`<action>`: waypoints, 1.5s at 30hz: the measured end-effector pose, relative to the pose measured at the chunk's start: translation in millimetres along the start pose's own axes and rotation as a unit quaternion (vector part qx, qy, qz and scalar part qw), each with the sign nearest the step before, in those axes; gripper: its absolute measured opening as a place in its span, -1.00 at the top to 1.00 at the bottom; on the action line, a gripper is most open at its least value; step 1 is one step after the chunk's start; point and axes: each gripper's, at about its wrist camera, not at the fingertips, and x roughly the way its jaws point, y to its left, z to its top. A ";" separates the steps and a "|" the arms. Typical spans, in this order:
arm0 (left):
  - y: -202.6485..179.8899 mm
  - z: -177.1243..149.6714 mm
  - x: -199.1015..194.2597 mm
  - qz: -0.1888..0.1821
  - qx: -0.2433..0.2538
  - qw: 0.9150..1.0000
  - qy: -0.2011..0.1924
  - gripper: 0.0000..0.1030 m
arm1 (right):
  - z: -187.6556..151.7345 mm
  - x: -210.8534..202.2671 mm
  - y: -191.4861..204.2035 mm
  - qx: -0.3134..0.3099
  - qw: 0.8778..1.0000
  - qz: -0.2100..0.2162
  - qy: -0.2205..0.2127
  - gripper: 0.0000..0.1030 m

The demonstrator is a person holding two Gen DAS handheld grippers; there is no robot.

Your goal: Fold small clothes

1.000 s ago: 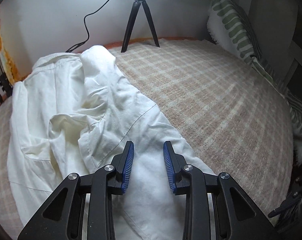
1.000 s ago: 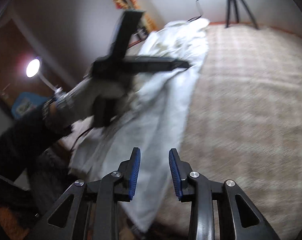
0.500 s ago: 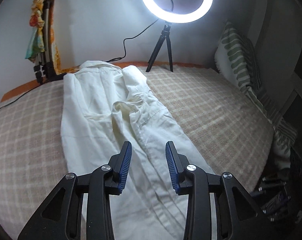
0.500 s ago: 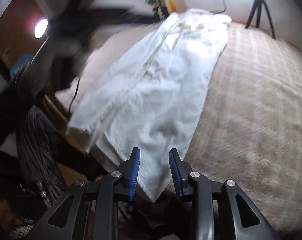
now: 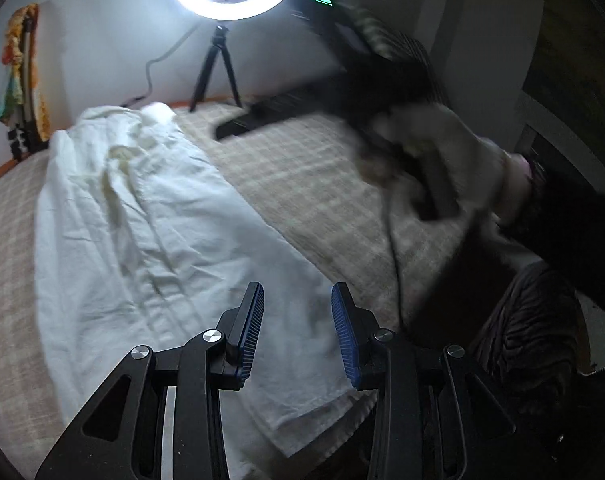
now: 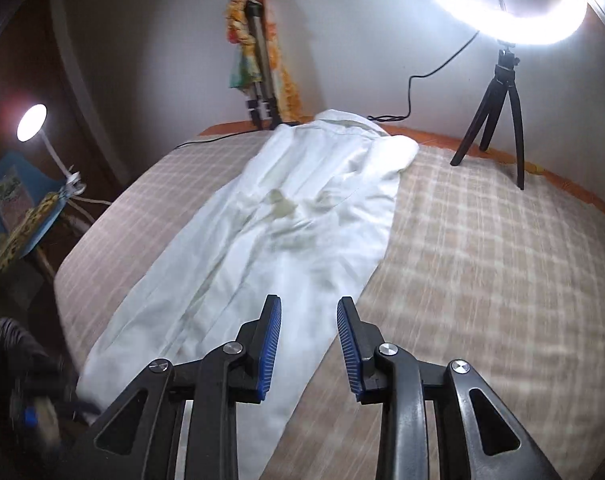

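Observation:
A long white garment (image 5: 150, 236) lies stretched out on the checked beige bedspread (image 5: 302, 168), its collar end far and its hem near me. It also shows in the right wrist view (image 6: 286, 232). My left gripper (image 5: 297, 334) is open and empty above the garment's near hem. My right gripper (image 6: 309, 346) is open and empty above the garment's near right edge. In the left wrist view the right gripper with the person's hand (image 5: 386, 92) is a dark blur over the bed's right side.
A ring light on a black tripod (image 5: 218, 68) stands at the bed's far edge; it also shows in the right wrist view (image 6: 498, 92). A second tripod with a colourful cloth (image 6: 258, 64) stands against the wall. A lamp and blue chair (image 6: 18, 196) stand left of the bed.
Both grippers have pulled back and up from the garment. The garment now lies flatter and stretched lengthwise. The right gripper has swung across to the bed's right side.

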 end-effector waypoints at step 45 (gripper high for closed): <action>27.2 -46.1 -62.0 -0.023 -0.078 0.996 -0.024 0.09 | 25.7 -17.4 5.3 0.058 0.998 -0.018 0.005 0.16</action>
